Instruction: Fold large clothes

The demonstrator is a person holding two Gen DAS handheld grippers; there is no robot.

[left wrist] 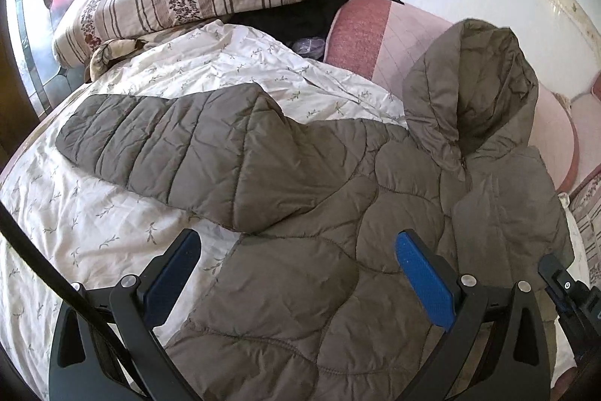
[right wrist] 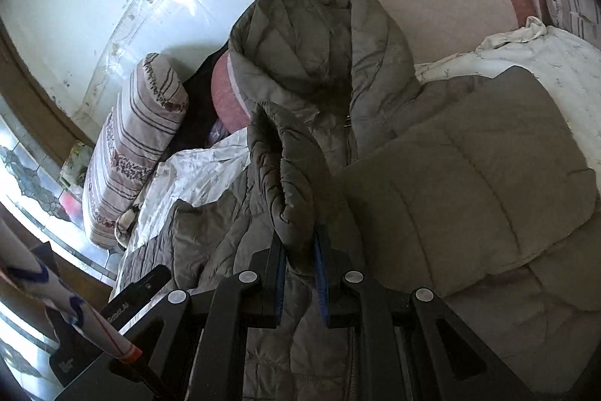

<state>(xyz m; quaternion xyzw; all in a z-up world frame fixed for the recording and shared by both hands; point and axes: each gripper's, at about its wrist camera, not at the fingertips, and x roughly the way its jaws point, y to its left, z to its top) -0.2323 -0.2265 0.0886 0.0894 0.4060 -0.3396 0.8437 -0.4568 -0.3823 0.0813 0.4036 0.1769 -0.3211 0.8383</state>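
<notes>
Bed [left wrist: 94,232], jacket [right wrist: 300,209] pinched in R claw [right wrist: 300,243]

My left gripper [left wrist: 296,262] has black curved arms with round silver screws and blue textured pads [left wrist: 424,273]; a black cable [left wrist: 45,258] runs just left of it. My right gripper [right wrist: 300,265] matches. Beside it, a white sleeve [right wrist: 56,292] carries blue zigzags and an orange cuff.

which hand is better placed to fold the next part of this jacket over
Right. The right gripper is shut on a fold of the quilted jacket. The left gripper hangs open over it, holding nothing.
</notes>
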